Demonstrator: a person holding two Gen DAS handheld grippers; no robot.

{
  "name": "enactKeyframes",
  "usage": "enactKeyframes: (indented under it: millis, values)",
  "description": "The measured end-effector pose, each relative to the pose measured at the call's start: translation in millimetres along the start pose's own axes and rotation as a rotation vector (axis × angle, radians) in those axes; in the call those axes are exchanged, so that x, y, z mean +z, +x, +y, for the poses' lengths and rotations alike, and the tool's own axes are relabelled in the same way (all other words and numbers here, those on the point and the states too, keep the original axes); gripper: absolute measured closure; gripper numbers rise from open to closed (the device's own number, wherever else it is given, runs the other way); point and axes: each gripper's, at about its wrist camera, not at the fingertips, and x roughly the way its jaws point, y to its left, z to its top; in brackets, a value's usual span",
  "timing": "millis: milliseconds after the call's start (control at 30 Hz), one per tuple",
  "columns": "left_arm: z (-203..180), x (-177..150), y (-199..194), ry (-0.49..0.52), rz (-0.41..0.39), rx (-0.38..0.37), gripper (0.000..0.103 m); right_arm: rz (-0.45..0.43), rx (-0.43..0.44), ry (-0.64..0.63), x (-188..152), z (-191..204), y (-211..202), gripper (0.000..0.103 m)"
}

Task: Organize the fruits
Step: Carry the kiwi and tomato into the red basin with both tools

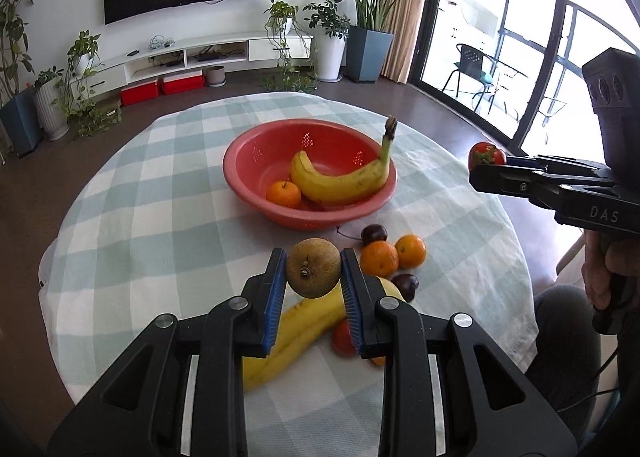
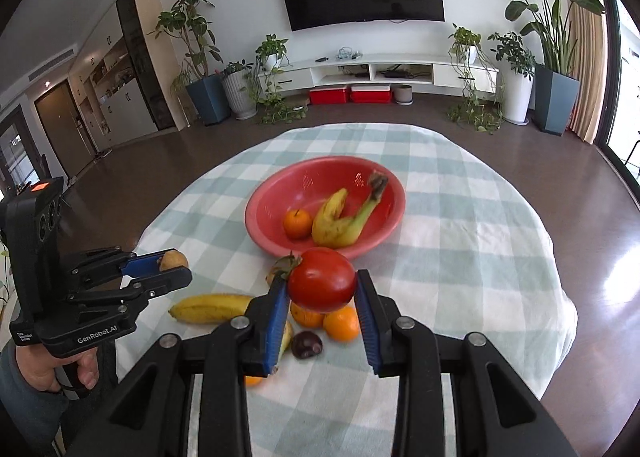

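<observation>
The left tongs [image 1: 313,273], tilted downward above the worktop [image 1: 160,217], clamp a round brown fruit [image 1: 313,267]. The right tongs [image 2: 322,291] likewise grip a glossy red tomato [image 2: 322,279]. Only the right view shows the left hand [image 2: 48,369] on its handle.

on the table [image 1: 120,197] we see the bowl [image 1: 248,177] near the middle, and in it a banana [image 1: 340,185] with an orange [image 1: 283,194] just to its left. before the bowl, on the cloth, lie two oranges [image 1: 379,258] touching each other, a dark fruit [image 1: 374,234] behind them and another [image 1: 406,284] before them — and nearer to us a second banana [image 1: 296,333]. the left gripper [image 1: 313,269] holds a round fruit [image 1: 313,267] above this group; the right gripper [image 2: 322,282] holds a tomato [image 2: 322,280] — right of the bowl, over the table's edge.
</observation>
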Motion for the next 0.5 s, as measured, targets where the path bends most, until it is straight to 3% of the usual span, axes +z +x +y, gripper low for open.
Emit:
enactKeyframes:
  millis: [300,500]
  values:
    - [15.1,61.8,70.0,0.049,0.051,0.029,0.078,0.053,-0.014,-0.030,66.2,0.0,69.3,0.068]
    - [20.0,78.3,115.1,0.075,0.100,0.043,0.078,0.143,-0.036,-0.049,81.4,-2.4,117.6,0.067]
